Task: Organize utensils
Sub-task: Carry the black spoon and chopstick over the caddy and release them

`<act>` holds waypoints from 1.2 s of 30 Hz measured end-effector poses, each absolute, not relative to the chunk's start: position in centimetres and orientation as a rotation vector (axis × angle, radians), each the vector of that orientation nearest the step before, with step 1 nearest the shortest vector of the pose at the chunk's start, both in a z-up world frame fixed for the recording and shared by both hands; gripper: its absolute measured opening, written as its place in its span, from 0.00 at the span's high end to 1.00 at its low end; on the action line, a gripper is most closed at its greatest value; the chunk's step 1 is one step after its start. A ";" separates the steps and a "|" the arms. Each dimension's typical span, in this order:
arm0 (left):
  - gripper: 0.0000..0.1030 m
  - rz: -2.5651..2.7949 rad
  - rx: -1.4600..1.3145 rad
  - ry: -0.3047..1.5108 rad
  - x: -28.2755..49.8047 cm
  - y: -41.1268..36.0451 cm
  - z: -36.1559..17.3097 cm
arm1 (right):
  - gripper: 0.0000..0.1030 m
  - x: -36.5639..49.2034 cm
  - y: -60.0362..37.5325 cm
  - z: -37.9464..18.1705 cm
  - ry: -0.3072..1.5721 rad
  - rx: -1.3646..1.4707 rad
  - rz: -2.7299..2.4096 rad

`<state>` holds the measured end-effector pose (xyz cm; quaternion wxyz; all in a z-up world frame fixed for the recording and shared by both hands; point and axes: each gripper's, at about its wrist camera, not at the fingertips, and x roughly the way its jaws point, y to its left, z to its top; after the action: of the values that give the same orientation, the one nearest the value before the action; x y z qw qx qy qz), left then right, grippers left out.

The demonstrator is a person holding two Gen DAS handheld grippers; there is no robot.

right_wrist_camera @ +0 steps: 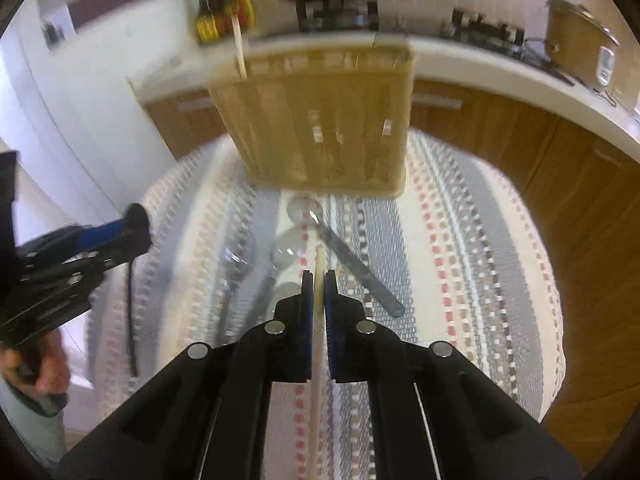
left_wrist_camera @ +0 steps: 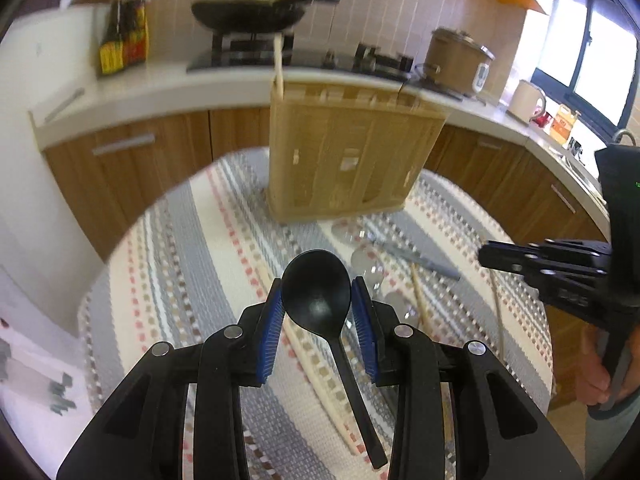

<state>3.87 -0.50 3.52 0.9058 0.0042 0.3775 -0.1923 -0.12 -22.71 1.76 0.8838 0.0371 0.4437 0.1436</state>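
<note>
My left gripper [left_wrist_camera: 316,292] is shut on a black spoon [left_wrist_camera: 320,292], gripping its bowl, handle trailing back, held above the striped table. My right gripper [right_wrist_camera: 319,280] is shut on a pale wooden chopstick [right_wrist_camera: 318,320] that runs back between the pads. The bamboo utensil holder [left_wrist_camera: 348,160] stands at the table's far side, also in the right wrist view [right_wrist_camera: 324,120], with one chopstick [left_wrist_camera: 278,64] upright in its left compartment. A knife [right_wrist_camera: 360,276] and clear plastic spoons [right_wrist_camera: 298,208] lie in front of the holder. Another chopstick [left_wrist_camera: 312,360] lies under the left gripper.
The round table has a striped cloth [left_wrist_camera: 200,240]. Behind it runs a kitchen counter [left_wrist_camera: 160,88] with a wok [left_wrist_camera: 256,12], sauce bottles [left_wrist_camera: 124,36] and a rice cooker [left_wrist_camera: 460,60]. The right gripper shows at the right of the left wrist view [left_wrist_camera: 496,256].
</note>
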 end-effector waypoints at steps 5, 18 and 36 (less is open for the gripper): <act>0.69 -0.379 0.035 0.641 2.3 -0.9 6.5 | 0.96 -2.6 -25.4 5.2 0.790 0.121 0.264; 0.69 -0.269 0.000 0.404 5.4 0.3 14.9 | 0.96 -1.4 -27.8 15.8 0.486 0.150 0.195; 0.69 -0.184 0.046 0.231 17.3 -4.1 16.3 | 0.96 9.8 -26.0 18.9 0.298 0.134 0.078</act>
<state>17.30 -4.14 16.34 0.9889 0.0231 0.1149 -0.0916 9.84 -26.03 18.86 0.9859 0.0667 0.1484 0.0389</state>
